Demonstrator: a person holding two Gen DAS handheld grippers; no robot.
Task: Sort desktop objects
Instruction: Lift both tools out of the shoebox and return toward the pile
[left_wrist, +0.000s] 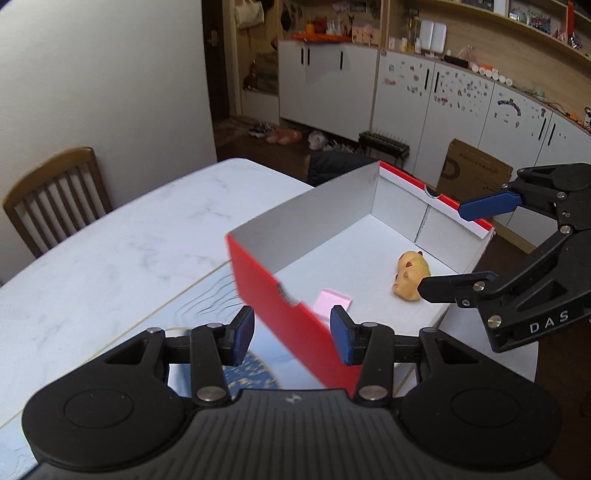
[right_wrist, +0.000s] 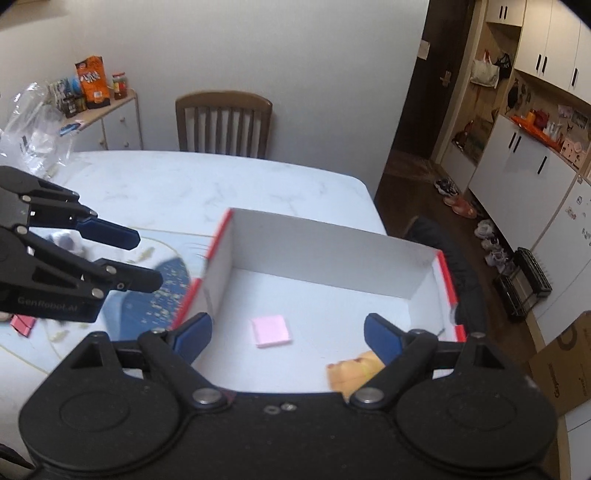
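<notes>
Hovering over the box, next pick lies back on the mat

Looking down my right gripper (right_wrist: 288, 332), I see its jaws spread wide with nothing between them, above the red box (right_wrist: 332, 254). On the box floor lie the pink pad (right_wrist: 271, 331) and, at the near right, the yellow toy (right_wrist: 354, 369).

My left gripper (left_wrist: 291, 332) is part open and empty, straddling the box's near red wall without visibly touching it.

Farther left, on the patterned mat (right_wrist: 162, 266), a small pink item (right_wrist: 22, 325) lies unsorted just below the left gripper. I judge the left hand nearer.
</notes>
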